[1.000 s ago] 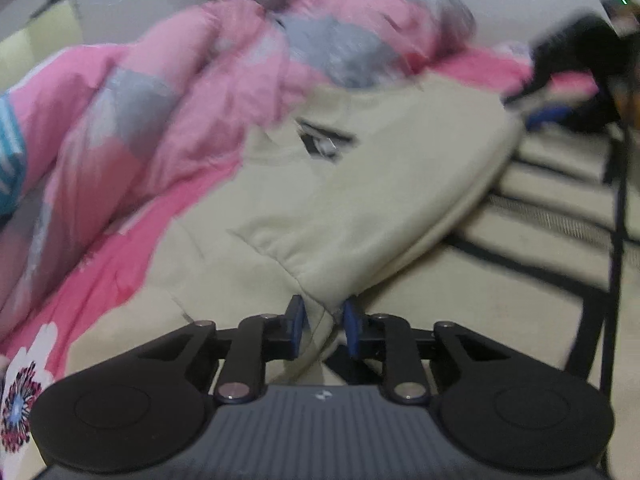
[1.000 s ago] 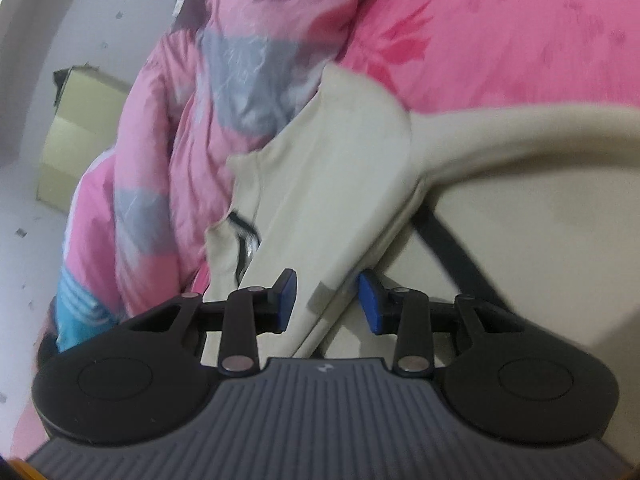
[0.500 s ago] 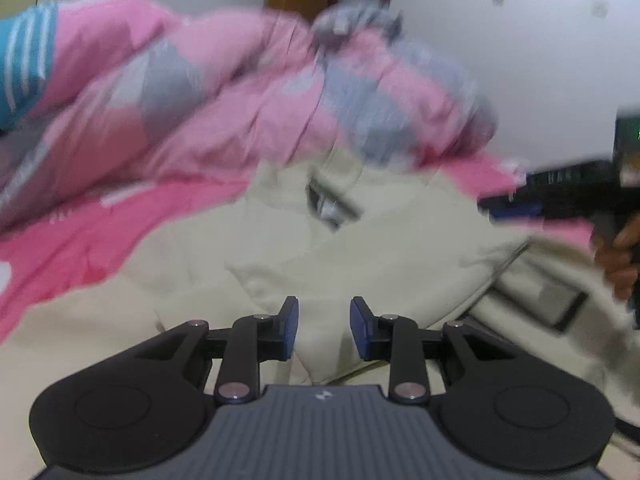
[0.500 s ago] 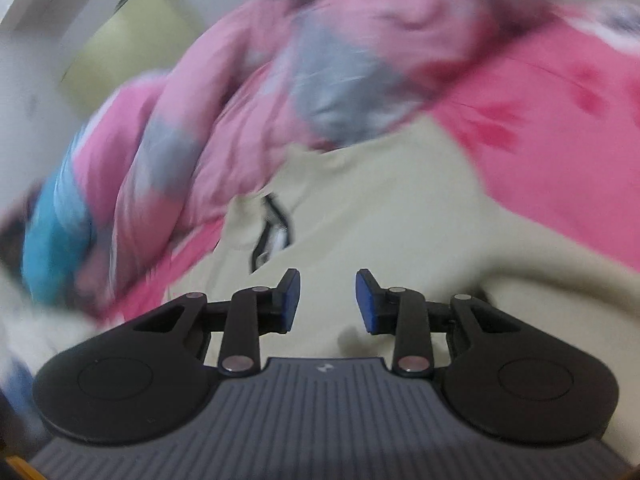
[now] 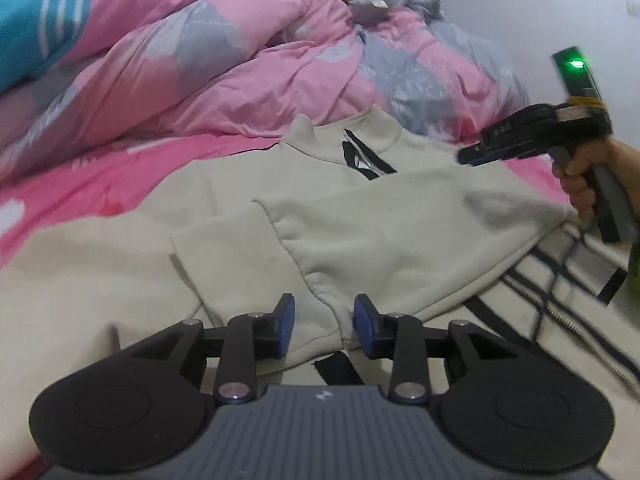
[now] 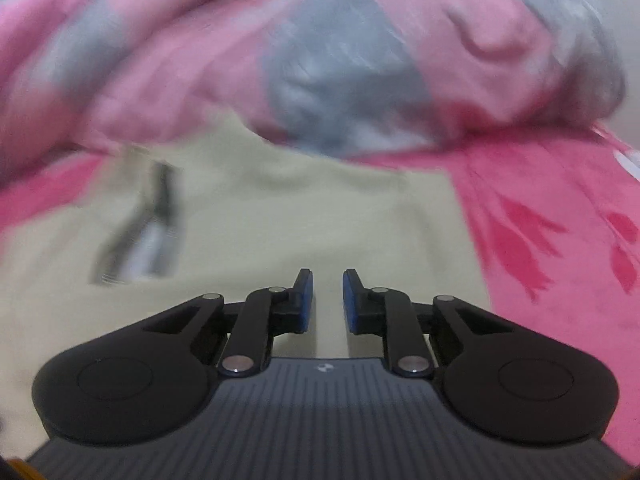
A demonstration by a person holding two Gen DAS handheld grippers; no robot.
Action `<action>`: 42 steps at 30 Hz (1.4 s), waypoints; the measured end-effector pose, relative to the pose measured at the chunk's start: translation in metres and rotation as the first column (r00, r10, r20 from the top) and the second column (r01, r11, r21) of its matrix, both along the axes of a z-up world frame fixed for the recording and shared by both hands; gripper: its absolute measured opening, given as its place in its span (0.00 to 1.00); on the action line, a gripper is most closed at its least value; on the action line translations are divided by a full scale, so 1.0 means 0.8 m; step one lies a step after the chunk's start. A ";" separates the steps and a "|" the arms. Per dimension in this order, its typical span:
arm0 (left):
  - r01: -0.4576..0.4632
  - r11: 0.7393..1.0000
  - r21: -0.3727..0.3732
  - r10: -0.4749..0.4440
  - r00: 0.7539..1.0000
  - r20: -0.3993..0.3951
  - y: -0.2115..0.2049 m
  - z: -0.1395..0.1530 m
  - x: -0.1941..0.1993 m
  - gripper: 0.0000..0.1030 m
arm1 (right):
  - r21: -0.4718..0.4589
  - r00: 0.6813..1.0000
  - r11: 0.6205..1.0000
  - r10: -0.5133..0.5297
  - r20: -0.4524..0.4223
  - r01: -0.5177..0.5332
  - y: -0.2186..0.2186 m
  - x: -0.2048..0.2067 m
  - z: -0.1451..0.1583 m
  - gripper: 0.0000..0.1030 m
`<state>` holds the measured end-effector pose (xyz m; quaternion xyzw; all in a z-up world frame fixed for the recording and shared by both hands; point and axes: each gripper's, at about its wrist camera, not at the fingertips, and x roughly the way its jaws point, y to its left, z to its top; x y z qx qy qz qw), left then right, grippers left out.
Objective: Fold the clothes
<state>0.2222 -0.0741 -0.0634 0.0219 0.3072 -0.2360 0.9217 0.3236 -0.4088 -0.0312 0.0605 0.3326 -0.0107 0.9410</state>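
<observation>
A cream sweatshirt (image 5: pixel 380 232) lies flat on the bed, its collar with a black label (image 5: pixel 360 156) at the far side and a sleeve folded across its front. My left gripper (image 5: pixel 324 326) hovers at the sleeve's cuff edge. Its jaws are opening, and the fabric lies just beyond the pads without being pinched. A hand (image 5: pixel 580 184) holds my right gripper (image 5: pixel 476 156) above the sweatshirt's right shoulder. In the blurred right wrist view the right gripper (image 6: pixel 326 300) is closing with nothing between its pads, over the sweatshirt (image 6: pixel 300 216).
A bunched pink and grey quilt (image 5: pixel 240 80) (image 6: pixel 320 60) rises behind the collar. The pink sheet (image 5: pixel 80 176) (image 6: pixel 560 240) shows on both sides. A cream garment with black stripes and a zipper (image 5: pixel 560 300) lies under the sweatshirt at right. Teal striped cloth (image 5: pixel 32 32) sits far left.
My left gripper let go of the cuff, its jaws widened and its view rolled level. My right gripper rose off the fabric, swung toward the collar side, and its jaws narrowed.
</observation>
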 end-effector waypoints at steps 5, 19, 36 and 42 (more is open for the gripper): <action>-0.003 0.999 -0.035 0.003 1.000 -0.016 0.005 -0.001 0.000 0.34 | 0.177 0.918 0.907 0.394 -0.041 -0.381 0.089 -0.008 0.004 0.13; -0.003 0.999 -0.045 0.003 1.000 -0.009 0.007 -0.003 -0.001 0.34 | 0.087 0.851 0.866 0.500 -0.162 -0.493 0.205 0.024 -0.037 0.00; 0.018 0.990 -0.142 -0.023 0.999 -0.034 0.021 -0.006 0.005 0.41 | 0.200 0.987 0.969 -0.126 -0.099 0.144 -0.072 0.065 -0.027 0.01; 0.022 0.992 -0.127 -0.025 0.999 -0.025 0.017 -0.006 0.004 0.43 | 0.107 0.998 0.994 0.000 -0.069 0.007 -0.099 0.016 -0.010 0.05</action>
